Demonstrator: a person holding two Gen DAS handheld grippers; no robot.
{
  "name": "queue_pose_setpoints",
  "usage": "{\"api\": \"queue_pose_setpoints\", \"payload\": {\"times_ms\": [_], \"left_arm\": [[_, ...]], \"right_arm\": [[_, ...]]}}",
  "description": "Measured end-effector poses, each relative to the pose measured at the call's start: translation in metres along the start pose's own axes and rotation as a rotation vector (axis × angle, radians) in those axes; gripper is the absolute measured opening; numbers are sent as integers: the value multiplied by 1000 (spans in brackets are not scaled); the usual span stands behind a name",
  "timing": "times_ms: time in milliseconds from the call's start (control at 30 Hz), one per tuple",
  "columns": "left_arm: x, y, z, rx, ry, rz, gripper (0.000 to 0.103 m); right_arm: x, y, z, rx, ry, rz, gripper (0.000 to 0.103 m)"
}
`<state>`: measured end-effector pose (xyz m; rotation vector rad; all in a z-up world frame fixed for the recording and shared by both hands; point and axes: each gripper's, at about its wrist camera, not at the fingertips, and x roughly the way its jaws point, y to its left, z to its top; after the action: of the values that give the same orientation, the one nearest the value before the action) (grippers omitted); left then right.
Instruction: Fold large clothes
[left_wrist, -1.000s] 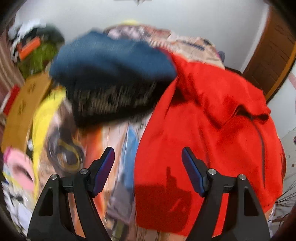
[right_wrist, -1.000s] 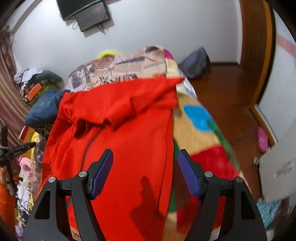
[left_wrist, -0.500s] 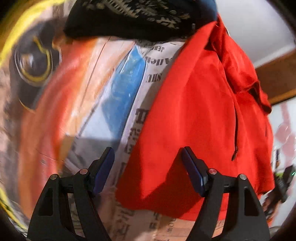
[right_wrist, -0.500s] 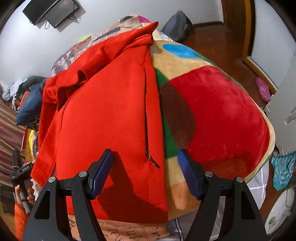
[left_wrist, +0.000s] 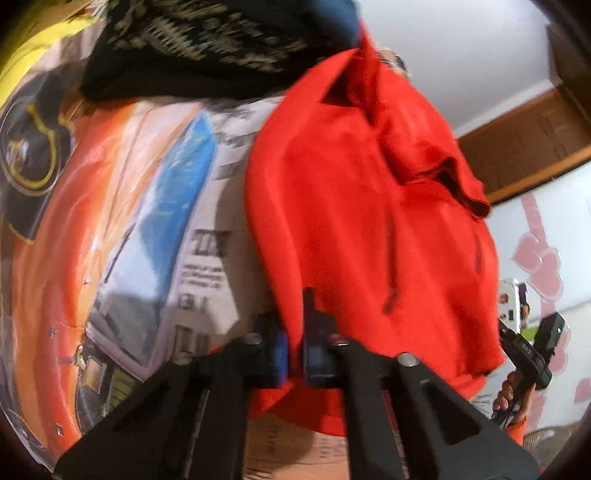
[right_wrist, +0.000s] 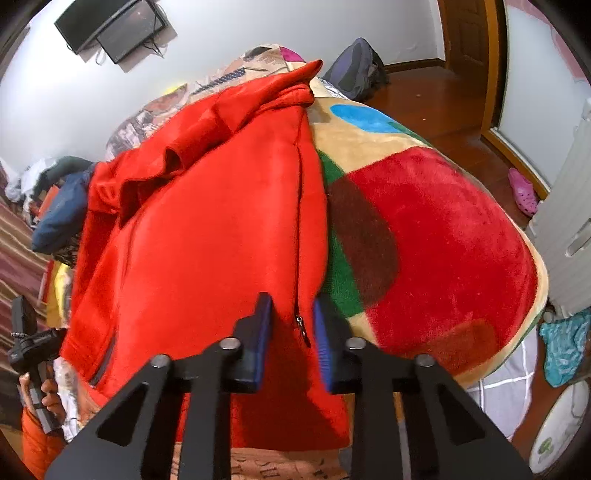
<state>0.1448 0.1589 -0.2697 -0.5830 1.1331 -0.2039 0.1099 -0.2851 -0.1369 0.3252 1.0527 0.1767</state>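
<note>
We take the red jacket (right_wrist: 207, 229) as our landmark: it lies spread on the bed, its long axis running from the collar and hood end at the far side down to the hem nearest us, with its zipper line (right_wrist: 300, 229) along that same axis. To its right lies the patterned fleece blanket (right_wrist: 436, 236); to its left, the printed bedsheet (left_wrist: 159, 229), with a dark knit garment (left_wrist: 192, 48) heaped off the far left corner. Both grippers sit at the near hem, so the jacket extends away from each of them. The right gripper (right_wrist: 291, 325) has just been closing and we see it narrowed onto the hem corner by the zipper pull (right_wrist: 301, 325), red fabric between its jaws. The left gripper (left_wrist: 293, 347) has likewise just been closing and pinches the jacket's left hem edge. We judge neither hand nearer; the coming move looks like a lift of the hem toward the collar.
</note>
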Motion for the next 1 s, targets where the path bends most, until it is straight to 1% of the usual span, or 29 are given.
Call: {"api": "queue_pose_setpoints", "payload": {"times_ms": [67,133,233,333,400,467,533,600,667,767,867,933,1000], "left_arm": [[-9,-14,3,25,-30,-7,3],[-24,-29,8,43,-72,-42,3],[-45,-49,28,69,-134,-90,3],[-64,-66,49,108,-182,-116,3],[-79,-79,67,148,-218,-130,3],[-93,-93,84,185,-250,-140,3],[-97,-108,106,211,-273,-154,3],[-96,-121,125,223,-285,-164,3],[-91,-133,148,240,-302,-143,3],[-74,-149,189,260,-331,-80,3],[-51,-153,231,236,-347,-21,3],[-30,-149,258,212,-353,35,3],[-4,-142,284,190,-353,131,3]], "right_arm": [[-6,1,3,26,-12,48,15],[-13,2,8,40,-30,92,14],[-25,10,22,22,-58,139,14],[-35,22,40,-16,-91,182,13],[-38,30,58,-33,-110,215,13],[-38,38,73,-54,-134,223,13],[-37,45,88,-72,-160,231,13],[-32,53,110,-86,-189,234,13],[-27,55,129,-88,-209,233,13],[-17,54,163,-72,-246,227,13],[0,48,200,-24,-266,213,13],[14,43,219,1,-267,187,13],[42,37,239,24,-249,143,13]]}}
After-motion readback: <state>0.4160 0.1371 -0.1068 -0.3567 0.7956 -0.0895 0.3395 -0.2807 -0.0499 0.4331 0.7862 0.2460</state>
